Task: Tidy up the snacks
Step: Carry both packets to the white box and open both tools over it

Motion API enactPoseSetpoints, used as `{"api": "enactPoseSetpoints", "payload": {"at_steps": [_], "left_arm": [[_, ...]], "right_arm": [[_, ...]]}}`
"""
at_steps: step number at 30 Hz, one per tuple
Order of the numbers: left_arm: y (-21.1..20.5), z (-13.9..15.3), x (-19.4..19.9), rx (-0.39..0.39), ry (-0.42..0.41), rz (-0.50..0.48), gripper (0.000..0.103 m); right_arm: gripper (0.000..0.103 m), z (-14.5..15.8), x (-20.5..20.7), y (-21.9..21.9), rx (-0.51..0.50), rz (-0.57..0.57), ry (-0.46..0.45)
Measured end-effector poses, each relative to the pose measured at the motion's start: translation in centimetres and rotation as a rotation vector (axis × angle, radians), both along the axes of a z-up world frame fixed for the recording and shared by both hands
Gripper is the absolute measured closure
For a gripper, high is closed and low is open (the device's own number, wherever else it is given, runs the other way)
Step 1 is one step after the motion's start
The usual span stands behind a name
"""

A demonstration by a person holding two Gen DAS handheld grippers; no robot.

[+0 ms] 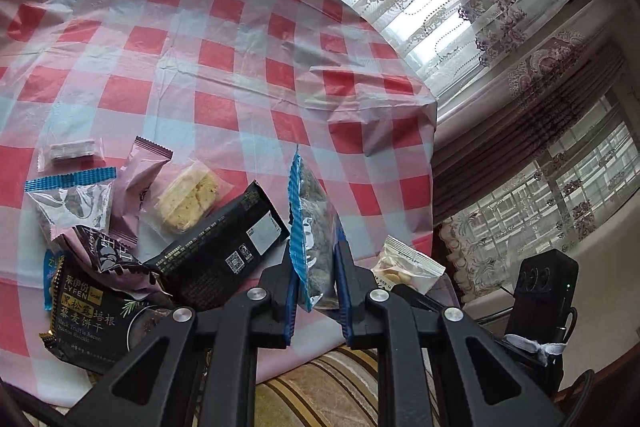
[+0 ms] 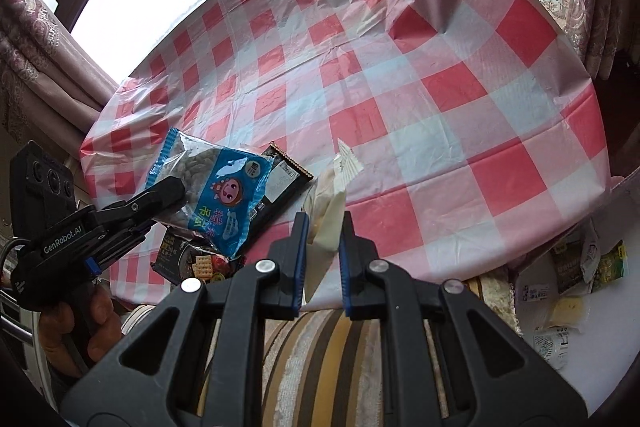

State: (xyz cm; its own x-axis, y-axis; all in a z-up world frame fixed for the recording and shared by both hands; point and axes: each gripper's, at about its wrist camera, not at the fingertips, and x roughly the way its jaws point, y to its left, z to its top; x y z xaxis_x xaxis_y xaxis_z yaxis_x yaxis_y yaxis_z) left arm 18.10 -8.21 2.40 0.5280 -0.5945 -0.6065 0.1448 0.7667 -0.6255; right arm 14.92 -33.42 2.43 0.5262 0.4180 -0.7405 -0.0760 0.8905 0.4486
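My left gripper (image 1: 314, 263) is shut on a blue-edged clear snack packet (image 1: 314, 227), held edge-on above the table's near edge; the packet also shows in the right wrist view (image 2: 216, 199) with its cartoon label. My right gripper (image 2: 324, 231) is shut on a small white packet of pale snacks (image 2: 328, 211), which also shows in the left wrist view (image 1: 404, 267). A pile of snacks lies on the red checked tablecloth (image 1: 224, 67): a black box (image 1: 224, 251), a black biscuit pack (image 1: 96, 311), a pink wrapper (image 1: 140, 179) and a nougat piece (image 1: 188, 203).
A second blue-edged packet (image 1: 68, 203) and a small clear wafer packet (image 1: 72, 151) lie left of the pile. Several more snack packets (image 2: 568, 279) lie on a white surface at the right. A striped cushion (image 2: 320, 367) is below the grippers. Curtains (image 1: 520, 67) hang behind.
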Motion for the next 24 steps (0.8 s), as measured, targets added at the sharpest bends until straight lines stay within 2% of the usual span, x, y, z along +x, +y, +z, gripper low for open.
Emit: {"api": "enactPoseSetpoints", "payload": {"at_steps": [14, 24], "left_arm": [[-11.5, 0.7, -1.0, 0.048, -0.003, -0.223, 0.085], [-19.1, -0.4, -2.1, 0.118, 0.037, -0.371, 0.085]], "right_arm": [[0.086, -0.7, -3.5, -9.9, 0.003, -0.177, 0.019], [0.086, -3.3, -6.0, -16.5, 0.011, -0.311, 0.078]]}}
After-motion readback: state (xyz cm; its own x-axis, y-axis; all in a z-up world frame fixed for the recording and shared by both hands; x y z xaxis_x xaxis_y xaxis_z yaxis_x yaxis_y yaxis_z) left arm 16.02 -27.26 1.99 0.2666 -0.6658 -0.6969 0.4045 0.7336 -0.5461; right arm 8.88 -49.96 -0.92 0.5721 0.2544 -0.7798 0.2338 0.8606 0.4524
